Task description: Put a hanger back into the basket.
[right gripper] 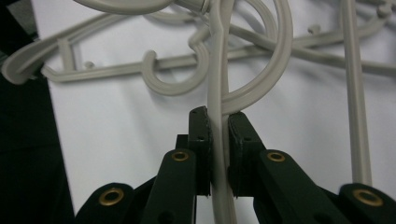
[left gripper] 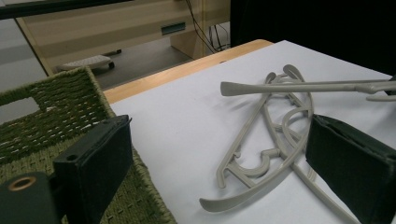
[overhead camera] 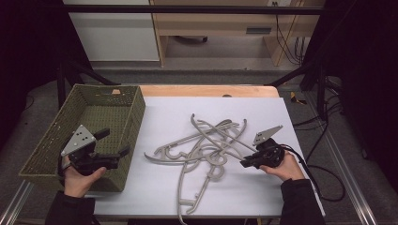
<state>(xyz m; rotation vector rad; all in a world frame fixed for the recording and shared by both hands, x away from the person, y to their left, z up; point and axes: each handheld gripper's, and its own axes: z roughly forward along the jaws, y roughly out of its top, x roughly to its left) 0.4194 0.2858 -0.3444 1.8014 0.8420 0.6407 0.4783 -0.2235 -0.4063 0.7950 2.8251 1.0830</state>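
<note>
I am looking down at one table covered by a white sheet, with a strip of bare wood showing along its far edge. One green woven basket is sitting at the table's left edge, running from the far-left corner toward the near-left corner, and it is holding nothing that I can make out. A tangle of grey plastic hangers is lying in the middle of the sheet; I am counting roughly four, though they are overlapping too much for me to be certain, and one of them is reaching down to the near edge.

I am holding one gripper in each hand, two in all. My right gripper is sitting right of the pile, toward the right edge, and its jaws are clamping a thin bar of one hanger; in the right gripper view that bar is running straight up between the two pads, pinched on both sides. My left gripper is hovering over the near end of the basket, with its jaws spread wide and nothing between them; in the left gripper view its two pads are standing well apart, framing the hangers beyond
</note>
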